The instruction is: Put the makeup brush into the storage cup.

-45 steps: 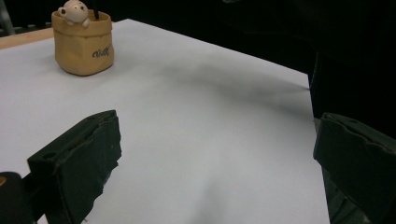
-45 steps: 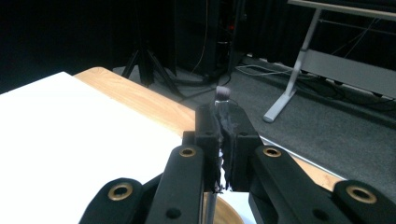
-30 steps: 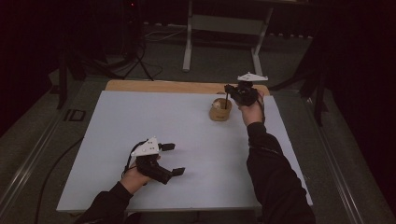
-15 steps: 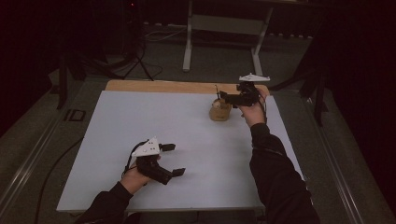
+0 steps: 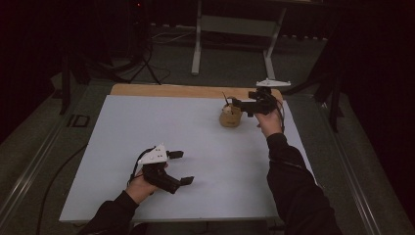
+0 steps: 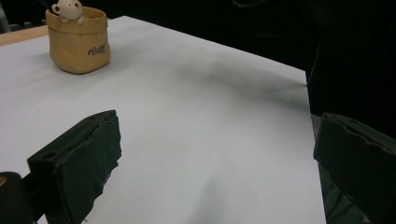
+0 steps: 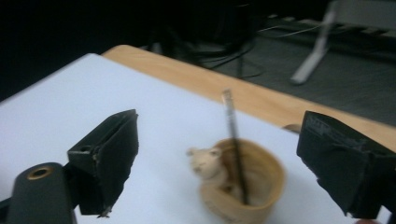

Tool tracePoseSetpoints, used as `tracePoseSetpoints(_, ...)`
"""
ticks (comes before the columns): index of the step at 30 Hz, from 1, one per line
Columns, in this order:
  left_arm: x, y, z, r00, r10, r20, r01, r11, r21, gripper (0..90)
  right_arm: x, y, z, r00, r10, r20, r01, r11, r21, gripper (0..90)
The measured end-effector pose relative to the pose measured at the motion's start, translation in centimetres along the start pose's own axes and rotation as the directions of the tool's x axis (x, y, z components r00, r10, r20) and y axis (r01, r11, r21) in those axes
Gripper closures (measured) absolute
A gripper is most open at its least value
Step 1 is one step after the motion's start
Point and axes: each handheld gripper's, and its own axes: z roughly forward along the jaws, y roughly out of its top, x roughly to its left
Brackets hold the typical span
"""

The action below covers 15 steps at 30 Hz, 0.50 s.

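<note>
A small tan, sack-shaped ceramic pot (image 5: 230,116) with a little white bear figure (image 7: 205,163) on its rim stands on the pale grey table sheet (image 5: 195,127), in the upper right of the high view. A thin dark pencil-like stick (image 7: 234,140) stands in it, leaning on the inner wall. The right gripper (image 5: 241,104) hangs just above and beside the pot; its jaws have just been opening and now stand wide apart, nothing between the pads, the pot lying below the gap. The left gripper (image 5: 182,167) rests low in the lower left of the high view, jaws spread, gripping nothing, well apart from the pot.
</note>
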Motion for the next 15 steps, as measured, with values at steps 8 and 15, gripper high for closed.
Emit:
tracePoseSetpoints(8, -0.1, 0.6, -0.3, 1.0, 0.004, -0.002, -0.004, 1.0, -0.002, 1.1, 1.2, -0.8, -1.6, 0.9997, -0.018, -0.02, 0.018, 1.0, 0.021, 10.8)
tracePoseSetpoints(15, -0.1, 1.2, -0.6, 1.0, 0.003, 0.0, -0.003, 0.9999, -0.01, 1.1, 1.6, -1.9, -2.7, 0.9992, -0.03, -0.027, 0.031, 0.999, 0.026, 9.7)
